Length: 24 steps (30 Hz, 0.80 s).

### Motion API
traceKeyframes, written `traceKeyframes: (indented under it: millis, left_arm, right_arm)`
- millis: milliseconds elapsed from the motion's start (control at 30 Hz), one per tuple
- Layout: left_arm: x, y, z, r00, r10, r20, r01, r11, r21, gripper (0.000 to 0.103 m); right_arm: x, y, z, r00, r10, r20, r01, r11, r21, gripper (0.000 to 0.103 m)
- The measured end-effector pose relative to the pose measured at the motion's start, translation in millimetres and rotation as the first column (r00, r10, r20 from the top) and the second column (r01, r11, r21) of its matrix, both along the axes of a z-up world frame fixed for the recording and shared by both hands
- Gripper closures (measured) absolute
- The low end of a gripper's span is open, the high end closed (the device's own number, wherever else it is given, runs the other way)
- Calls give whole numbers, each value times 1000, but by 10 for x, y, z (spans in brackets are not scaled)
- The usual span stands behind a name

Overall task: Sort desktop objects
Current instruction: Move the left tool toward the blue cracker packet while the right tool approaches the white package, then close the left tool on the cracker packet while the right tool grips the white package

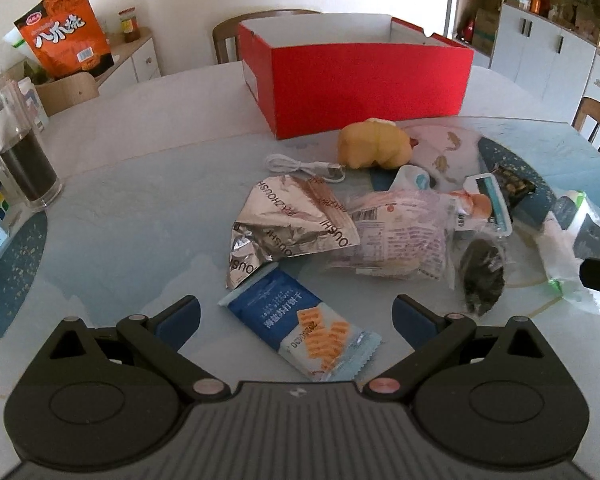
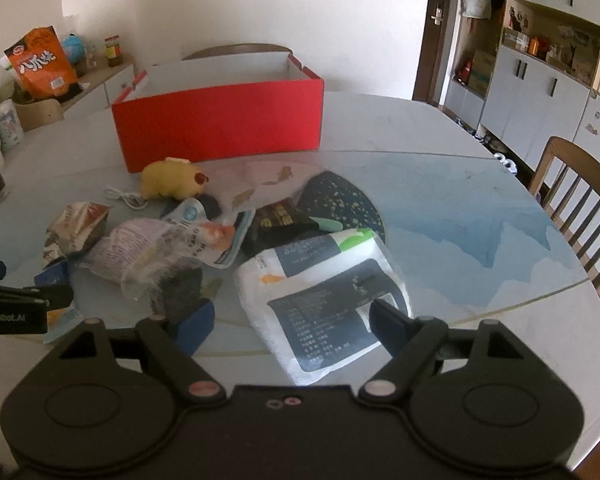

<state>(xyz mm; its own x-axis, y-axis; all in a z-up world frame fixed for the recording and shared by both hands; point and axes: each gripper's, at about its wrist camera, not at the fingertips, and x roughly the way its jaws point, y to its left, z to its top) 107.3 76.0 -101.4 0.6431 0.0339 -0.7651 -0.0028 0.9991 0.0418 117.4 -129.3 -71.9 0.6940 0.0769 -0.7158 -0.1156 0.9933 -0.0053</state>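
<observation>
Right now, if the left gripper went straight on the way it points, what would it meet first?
Probably the blue cracker packet lying between the open left gripper's fingers; the crumpled silver wrapper lies just beyond. Depth is unclear.

Domestic dining room. A round dining table (image 2: 440,128) with a printed cover stands among wooden chairs (image 2: 576,200). White cupboards (image 2: 540,100) with open shelves of boxes and ornaments line one wall beside a door (image 2: 434,32). A low sideboard (image 1: 136,60) carries a snack bag (image 1: 66,32) and a jar (image 1: 129,24). Snack wrappers (image 1: 292,220) litter the table.
</observation>
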Motion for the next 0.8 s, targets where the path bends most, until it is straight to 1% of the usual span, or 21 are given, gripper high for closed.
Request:
traceKeyframes:
  millis: [133, 167, 200, 233, 367, 433, 533, 633, 700, 733, 800]
  left_arm:
    - [73, 47, -84, 999, 33, -21, -33, 999, 9, 1]
    - [77, 61, -108, 999, 39, -28, -39, 999, 13, 2]
    - [77, 68, -126, 999, 40, -34, -39, 999, 13, 7]
    - [72, 73, -142, 998, 39, -40, -39, 999, 11, 8]
    - [66, 73, -154, 999, 41, -32, -40, 999, 12, 8]
    - [80, 78, -166, 998, 43, -35, -43, 999, 17, 11]
    - [115, 94, -191, 997, 53, -51, -53, 999, 0, 12]
    - [122, 96, -207, 997, 53, -59, -53, 999, -1, 17]
    - [128, 107, -226, 996, 53, -69, -54, 999, -6, 23]
    - [127, 113, -227, 996, 53, -68, -54, 998, -12, 24]
    - [131, 124, -225, 996, 52, -67, -53, 998, -17, 29]
  right_arm:
    - [24, 16, -34, 1000, -2, -4, 2, 1000, -14, 18]
    - [33, 19, -49, 1000, -3, -6, 3, 1000, -18, 18]
    - [40, 19, -62, 1000, -4, -9, 4, 1000, -21, 18]
    - [48, 19, -82, 1000, -7, -14, 7, 1000, -24, 18]
    - [79, 19, -150, 1000, -9, -25, 8, 999, -36, 18]
    - [95, 26, -171, 1000, -8, -23, 7, 999, -45, 18]
    - [127, 37, -196, 1000, -8, -24, 6, 998, -57, 20]
    - [156, 51, -235, 999, -7, -31, 5, 997, -78, 22]
    - [166, 56, -254, 999, -9, -32, 6, 996, -88, 23]
    - [172, 58, -262, 999, -9, -36, 6, 996, -91, 24]
    - [174, 66, -274, 999, -7, -41, 3, 995, -96, 29]
